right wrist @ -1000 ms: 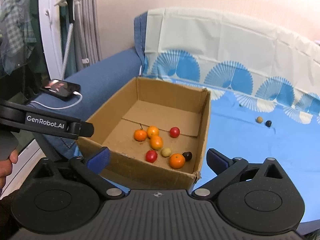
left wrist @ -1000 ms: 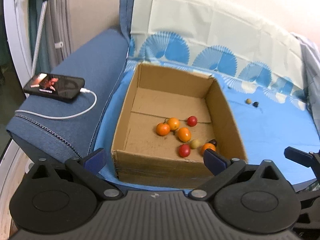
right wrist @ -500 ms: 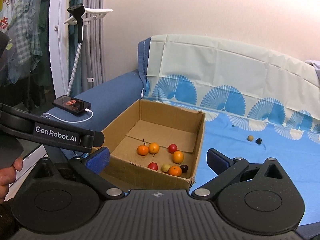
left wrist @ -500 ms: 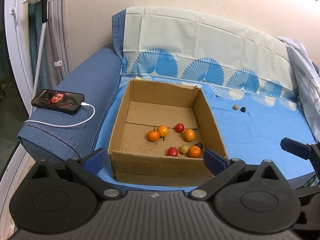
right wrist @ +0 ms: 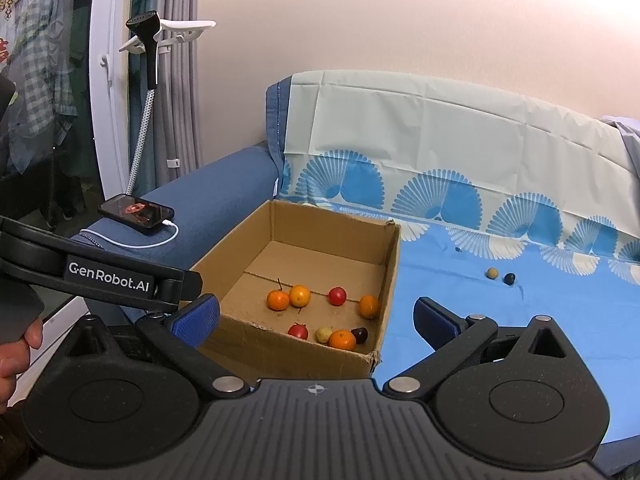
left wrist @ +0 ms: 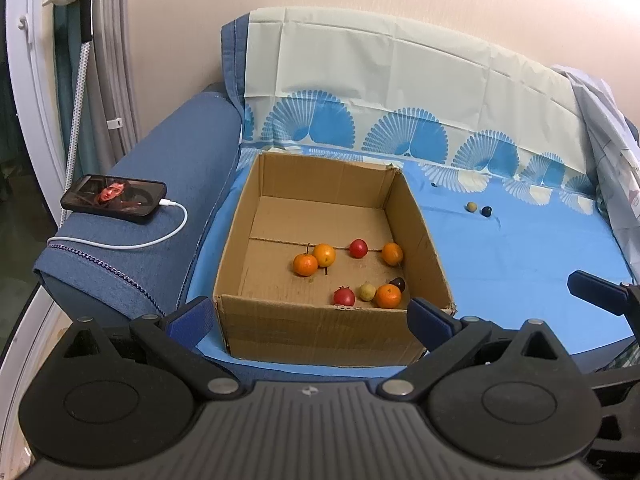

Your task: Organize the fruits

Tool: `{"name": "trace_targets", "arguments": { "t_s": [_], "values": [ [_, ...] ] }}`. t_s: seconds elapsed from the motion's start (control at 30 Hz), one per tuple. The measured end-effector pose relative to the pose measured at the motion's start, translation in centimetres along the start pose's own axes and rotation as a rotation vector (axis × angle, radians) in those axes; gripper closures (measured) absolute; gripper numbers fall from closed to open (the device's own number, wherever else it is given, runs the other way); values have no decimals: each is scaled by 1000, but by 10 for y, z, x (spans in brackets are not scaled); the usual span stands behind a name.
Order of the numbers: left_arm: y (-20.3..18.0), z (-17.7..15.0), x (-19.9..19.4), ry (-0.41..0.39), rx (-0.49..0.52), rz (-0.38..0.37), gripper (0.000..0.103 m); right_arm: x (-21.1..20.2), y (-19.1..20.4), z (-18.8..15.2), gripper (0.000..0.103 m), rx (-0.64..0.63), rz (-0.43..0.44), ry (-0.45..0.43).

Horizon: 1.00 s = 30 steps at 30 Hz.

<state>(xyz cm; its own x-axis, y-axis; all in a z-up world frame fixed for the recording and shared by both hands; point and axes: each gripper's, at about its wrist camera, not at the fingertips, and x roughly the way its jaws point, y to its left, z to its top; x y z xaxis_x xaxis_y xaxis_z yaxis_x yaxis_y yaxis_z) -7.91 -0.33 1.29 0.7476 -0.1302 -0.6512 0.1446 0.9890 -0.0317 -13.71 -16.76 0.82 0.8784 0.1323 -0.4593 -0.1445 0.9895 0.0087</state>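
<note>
An open cardboard box (left wrist: 320, 332) (right wrist: 256, 344) stands on a blue sheet on the sofa. Inside lie several small fruits: oranges (left wrist: 306, 265) (right wrist: 300, 295), red ones (left wrist: 358, 248) (right wrist: 337, 295), a yellowish one (left wrist: 367, 291) and a dark one (left wrist: 398, 283). A tan fruit (left wrist: 471, 207) (right wrist: 492, 273) and a dark fruit (left wrist: 486, 211) (right wrist: 509, 278) lie on the sheet right of the box. My left gripper (left wrist: 310, 318) is open and empty, in front of the box. My right gripper (right wrist: 316, 318) is open and empty, in front of the box's right corner.
A phone (left wrist: 114, 199) (right wrist: 137, 208) on a white charging cable lies on the sofa's blue armrest (left wrist: 160, 184). A patterned cover drapes the backrest (left wrist: 400, 92). A white rack with a black hose (right wrist: 150, 44) stands at the left.
Both grippers have drawn back and up from the box, which looks smaller and farther. One orange in the box has rolled toward the right wall. Both grippers stay open.
</note>
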Motion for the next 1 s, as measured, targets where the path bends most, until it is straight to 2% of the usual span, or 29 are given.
{"name": "trace_targets", "arguments": {
  "t_s": [0.67, 1.0],
  "values": [
    [-7, 1, 23, 60, 30, 1, 0, 14, -10, -8, 1, 44, -5, 46],
    [-24, 5, 43, 108, 68, 3, 0, 28, -33, -19, 1, 100, -11, 75]
  ]
}}
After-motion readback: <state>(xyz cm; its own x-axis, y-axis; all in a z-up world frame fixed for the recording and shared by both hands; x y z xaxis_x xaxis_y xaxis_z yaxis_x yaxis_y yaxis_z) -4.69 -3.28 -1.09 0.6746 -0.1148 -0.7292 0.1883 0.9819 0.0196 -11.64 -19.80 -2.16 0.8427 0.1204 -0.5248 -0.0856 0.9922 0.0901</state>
